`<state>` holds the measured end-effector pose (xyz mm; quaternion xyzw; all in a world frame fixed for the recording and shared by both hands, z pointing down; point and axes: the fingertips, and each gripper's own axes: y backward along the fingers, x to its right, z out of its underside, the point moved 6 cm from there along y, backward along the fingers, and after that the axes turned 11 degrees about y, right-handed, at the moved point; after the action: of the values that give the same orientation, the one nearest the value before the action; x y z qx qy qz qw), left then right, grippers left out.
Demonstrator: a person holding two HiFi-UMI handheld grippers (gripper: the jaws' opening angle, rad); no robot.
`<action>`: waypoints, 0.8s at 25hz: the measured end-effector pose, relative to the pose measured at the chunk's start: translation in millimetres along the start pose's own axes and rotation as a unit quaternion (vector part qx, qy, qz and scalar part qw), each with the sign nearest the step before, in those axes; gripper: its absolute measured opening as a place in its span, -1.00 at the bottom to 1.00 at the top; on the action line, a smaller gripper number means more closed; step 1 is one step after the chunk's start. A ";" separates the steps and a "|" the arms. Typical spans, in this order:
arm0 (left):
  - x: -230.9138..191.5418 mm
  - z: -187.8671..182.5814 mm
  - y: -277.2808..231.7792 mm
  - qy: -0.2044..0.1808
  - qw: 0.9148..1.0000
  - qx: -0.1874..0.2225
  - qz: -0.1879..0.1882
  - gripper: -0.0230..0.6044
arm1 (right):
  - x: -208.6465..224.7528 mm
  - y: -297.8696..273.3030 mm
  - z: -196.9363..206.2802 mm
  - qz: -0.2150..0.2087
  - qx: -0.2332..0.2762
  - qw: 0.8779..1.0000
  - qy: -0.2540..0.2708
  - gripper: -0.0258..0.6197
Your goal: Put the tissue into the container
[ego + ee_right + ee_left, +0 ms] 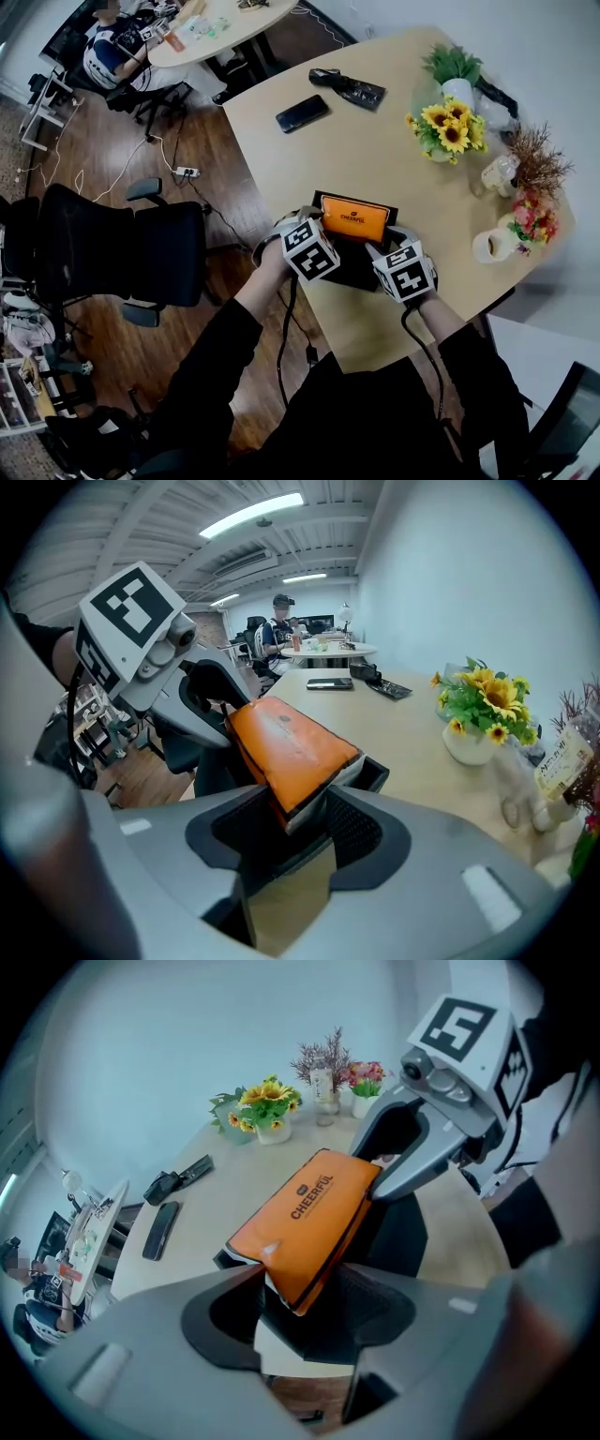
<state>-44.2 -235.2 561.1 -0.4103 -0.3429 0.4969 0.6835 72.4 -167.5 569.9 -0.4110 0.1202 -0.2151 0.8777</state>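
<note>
1. Tissue pack, orange with a dark "CHEERFUL" mark, held tilted between two grippers just over the open black container; contact with the container not clear from any view.
2. Left gripper: jaws closed on the pack's near left end, one corner pinched between them.
3. Right gripper: jaws clamped on the opposite end, a pale edge of the pack showing beside the orange face.
4. Container resting on the pale wooden bench, near the edge closest to the person.
5. Farther along the bench, well apart from the container: dark smartphone, crumpled black bag, white vase of sunflowers, white mug of pink flowers.
6. Beyond the bench: black office chair on a wood floor, seated person at a round table.
</note>
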 end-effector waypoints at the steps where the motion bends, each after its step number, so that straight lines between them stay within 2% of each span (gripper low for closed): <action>1: -0.2 -0.1 0.6 0.000 1.000 -0.001 -0.003 -0.26 | -0.3 0.2 -0.8 -0.001 -0.003 1.000 0.002 -0.31; 4: -3.0 4.9 0.3 0.000 0.999 0.005 -0.035 -0.22 | -1.2 1.4 -2.8 0.003 -0.006 1.000 0.027 -0.22; 6: -3.3 7.0 1.8 0.002 0.998 0.020 -0.056 -0.16 | -0.5 3.7 -2.9 0.010 0.001 0.999 0.048 0.07; 7: -3.3 7.5 3.2 0.007 0.998 0.027 -0.062 -0.10 | 0.8 5.1 -2.0 0.012 0.005 0.999 0.049 0.14; 10: -3.2 9.4 7.6 0.033 0.997 0.040 -0.061 0.13 | 7.7 8.5 0.2 0.015 0.016 0.999 0.032 0.17; 14: 3.6 12.7 11.0 0.067 0.995 0.061 -0.037 0.14 | 11.9 12.9 -2.4 0.014 0.032 0.999 0.027 0.17; 17: 9.5 10.1 15.1 0.136 0.986 0.101 0.004 0.14 | 11.5 17.1 -6.0 0.008 0.053 0.998 0.027 0.17; 20: 9.5 5.3 23.1 0.189 0.971 0.144 0.006 0.14 | 11.0 20.1 -8.4 0.003 0.068 0.997 0.029 0.17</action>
<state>-55.5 -220.9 543.1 -0.3961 -0.1306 0.4585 0.7848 84.5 -166.8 548.7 -0.3439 0.1324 -0.2316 0.9003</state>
